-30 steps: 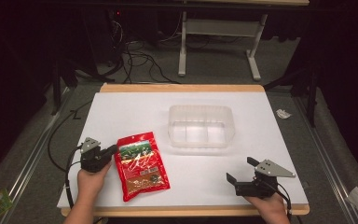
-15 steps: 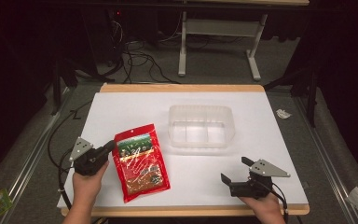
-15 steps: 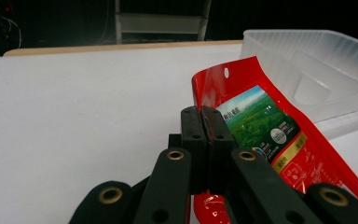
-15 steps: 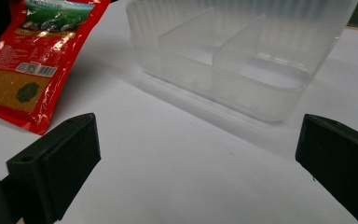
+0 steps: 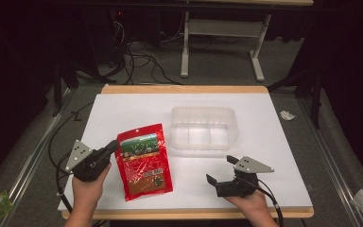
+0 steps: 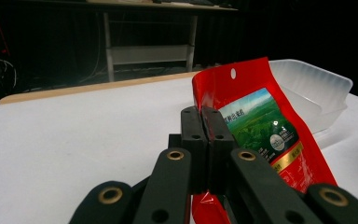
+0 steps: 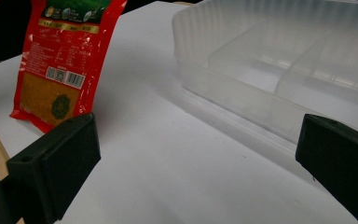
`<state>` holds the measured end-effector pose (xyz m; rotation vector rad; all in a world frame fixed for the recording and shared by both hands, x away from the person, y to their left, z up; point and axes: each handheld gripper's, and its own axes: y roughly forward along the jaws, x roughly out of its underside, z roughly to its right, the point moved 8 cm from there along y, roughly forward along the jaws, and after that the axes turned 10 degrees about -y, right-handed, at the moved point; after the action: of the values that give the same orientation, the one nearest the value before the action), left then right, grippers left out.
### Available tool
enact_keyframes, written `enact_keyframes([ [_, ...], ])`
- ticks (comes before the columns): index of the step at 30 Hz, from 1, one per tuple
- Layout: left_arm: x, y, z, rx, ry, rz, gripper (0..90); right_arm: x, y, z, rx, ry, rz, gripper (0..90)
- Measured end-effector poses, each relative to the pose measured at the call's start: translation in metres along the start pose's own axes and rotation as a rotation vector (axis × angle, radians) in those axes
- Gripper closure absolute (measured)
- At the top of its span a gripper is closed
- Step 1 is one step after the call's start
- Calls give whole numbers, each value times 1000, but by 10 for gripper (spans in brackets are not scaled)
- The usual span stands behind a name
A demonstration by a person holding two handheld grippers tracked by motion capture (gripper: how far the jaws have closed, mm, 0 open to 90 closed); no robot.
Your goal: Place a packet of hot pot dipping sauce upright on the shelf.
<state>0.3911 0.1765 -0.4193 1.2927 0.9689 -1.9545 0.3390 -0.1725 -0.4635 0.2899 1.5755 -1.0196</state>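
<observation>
Your red glossy foil pouch (image 5: 143, 161) is a flat, sealed packet with a green landscape picture on its upper half, a gold band below that, small white print, a barcode and a round dark emblem low on its ochre bottom panel (image 7: 51, 100). A small hang hole (image 6: 233, 73) pierces its top edge. You have its upper left edge raised off the white tabletop, so it tilts, its bottom end resting on the table. It sits just left of the clear plastic divided tray (image 5: 203, 130), near the table's front
</observation>
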Motion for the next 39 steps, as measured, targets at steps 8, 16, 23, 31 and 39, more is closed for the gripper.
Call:
enact_keyframes([
  [8,-6,-3,8,18,22,22,895,-11,18,-14,-40,-8,-3,11],
  [16,-10,-6,15,33,38,35,895,-20,34,-21,-69,-7,2,39],
  [23,-12,-7,18,46,38,43,894,-33,52,-32,-113,-3,23,95],
  [31,-13,-7,20,51,46,48,894,-41,72,-50,-162,-8,21,152],
  [39,-13,-7,20,53,44,48,894,-45,93,-72,-239,-15,25,314],
])
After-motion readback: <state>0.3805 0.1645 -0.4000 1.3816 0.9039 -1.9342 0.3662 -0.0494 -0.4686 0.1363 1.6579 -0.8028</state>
